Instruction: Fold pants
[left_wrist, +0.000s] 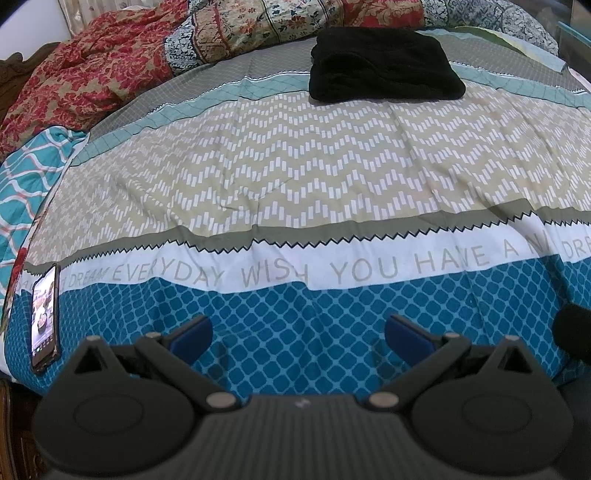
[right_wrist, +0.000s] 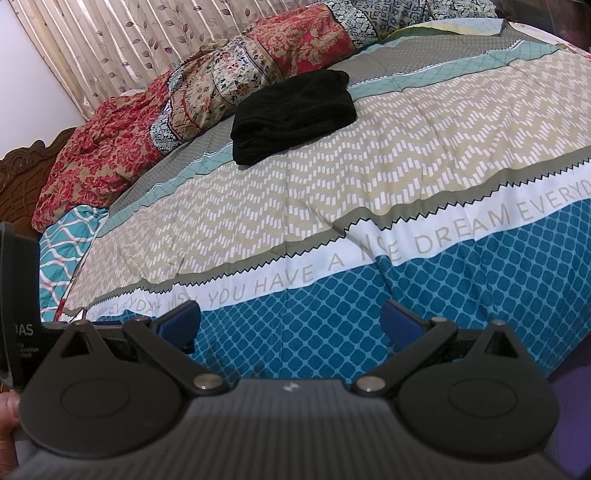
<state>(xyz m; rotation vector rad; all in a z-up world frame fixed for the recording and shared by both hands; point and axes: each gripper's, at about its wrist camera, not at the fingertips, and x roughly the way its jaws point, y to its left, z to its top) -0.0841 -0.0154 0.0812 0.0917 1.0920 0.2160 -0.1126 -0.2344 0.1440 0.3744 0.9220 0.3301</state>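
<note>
Black pants (left_wrist: 384, 66) lie folded into a compact rectangle far back on the patterned bedspread (left_wrist: 295, 173). In the right wrist view the same black pants (right_wrist: 291, 114) rest at centre left on the bedspread (right_wrist: 332, 177), beside the floral bedding. My left gripper (left_wrist: 297, 334) hangs open over the blue band at the near edge of the bed, holding nothing and well short of the pants. Just as far from them, my right gripper (right_wrist: 290, 321) is open with bare blue pads above the same band.
A phone (left_wrist: 46, 317) with a lit screen lies at the bed's left edge. Rumpled red floral bedding (left_wrist: 92, 70) and a teal patterned cloth (left_wrist: 26, 177) crowd the far left. Curtain (right_wrist: 122, 40) and carved wooden headboard (right_wrist: 22, 173) stand behind. A hand (right_wrist: 7, 421) shows at lower left.
</note>
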